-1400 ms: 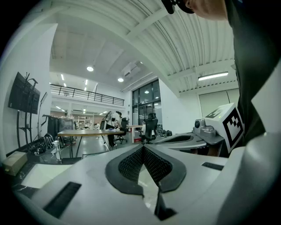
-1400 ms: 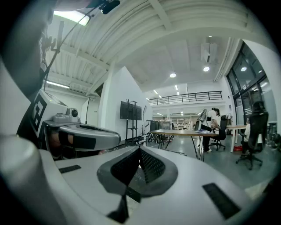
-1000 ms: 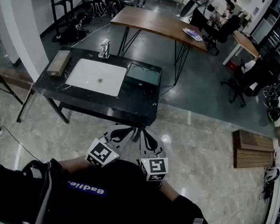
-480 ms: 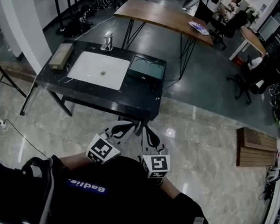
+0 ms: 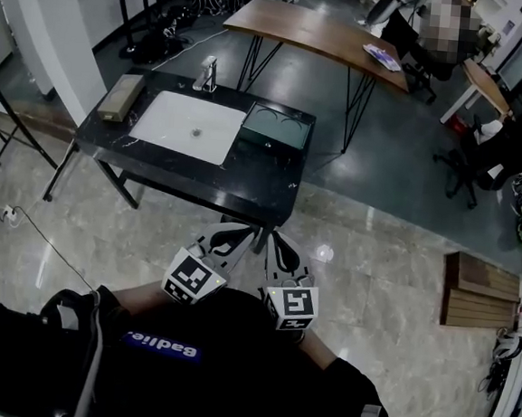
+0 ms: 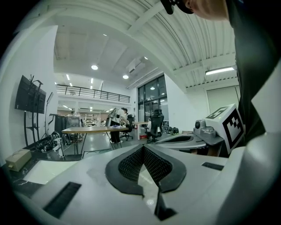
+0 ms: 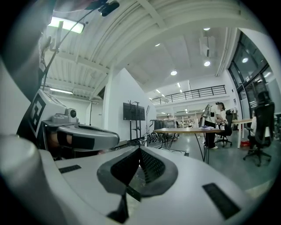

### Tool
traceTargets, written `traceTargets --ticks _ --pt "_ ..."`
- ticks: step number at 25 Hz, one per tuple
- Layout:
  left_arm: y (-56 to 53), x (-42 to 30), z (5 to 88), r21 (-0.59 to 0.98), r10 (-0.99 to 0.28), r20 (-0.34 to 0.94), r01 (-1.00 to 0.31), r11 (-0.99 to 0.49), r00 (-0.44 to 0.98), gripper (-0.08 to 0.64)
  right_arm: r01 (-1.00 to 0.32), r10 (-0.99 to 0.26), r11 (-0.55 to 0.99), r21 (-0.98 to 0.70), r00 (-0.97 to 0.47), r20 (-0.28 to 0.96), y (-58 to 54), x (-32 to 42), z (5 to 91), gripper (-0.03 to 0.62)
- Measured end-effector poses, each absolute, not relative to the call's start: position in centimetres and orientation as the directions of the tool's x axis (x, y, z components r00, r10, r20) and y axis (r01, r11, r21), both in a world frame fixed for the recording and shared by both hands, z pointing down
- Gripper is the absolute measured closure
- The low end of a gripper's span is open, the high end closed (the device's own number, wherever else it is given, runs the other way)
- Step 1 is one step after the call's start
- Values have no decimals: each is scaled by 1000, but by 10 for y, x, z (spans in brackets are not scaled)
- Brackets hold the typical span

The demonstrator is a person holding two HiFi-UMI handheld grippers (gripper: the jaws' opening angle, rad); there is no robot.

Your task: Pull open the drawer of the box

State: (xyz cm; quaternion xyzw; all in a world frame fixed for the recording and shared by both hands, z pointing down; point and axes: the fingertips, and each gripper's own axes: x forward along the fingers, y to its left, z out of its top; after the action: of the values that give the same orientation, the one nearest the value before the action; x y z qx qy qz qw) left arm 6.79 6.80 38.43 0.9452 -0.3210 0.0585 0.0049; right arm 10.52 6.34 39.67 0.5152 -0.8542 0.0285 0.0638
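My left gripper and right gripper each have jaws pressed together on nothing. I hold them side by side at my chest, since nothing is within reach. The box lies at 12 o'clock, well apart, on the black table, at 3 o'clock of the sink. Judgement: approach first.

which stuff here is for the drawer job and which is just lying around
For the job: dark green box, left tool, right tool (both shut, empty).
Lying about: tan block, faucet, white sink, papers on the wooden table.
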Motion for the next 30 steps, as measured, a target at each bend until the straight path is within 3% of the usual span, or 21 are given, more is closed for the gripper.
traceTargets --ticks 15,30 --pt "71 118 394 -30 -660 132 -662 -749 740 558 -856 -847 518 -2 -513 142 66 159 408 593" --pt "32 102 410 32 -667 151 -678 -734 729 558 -844 -827 536 1 -525 200 30 146 423 592"
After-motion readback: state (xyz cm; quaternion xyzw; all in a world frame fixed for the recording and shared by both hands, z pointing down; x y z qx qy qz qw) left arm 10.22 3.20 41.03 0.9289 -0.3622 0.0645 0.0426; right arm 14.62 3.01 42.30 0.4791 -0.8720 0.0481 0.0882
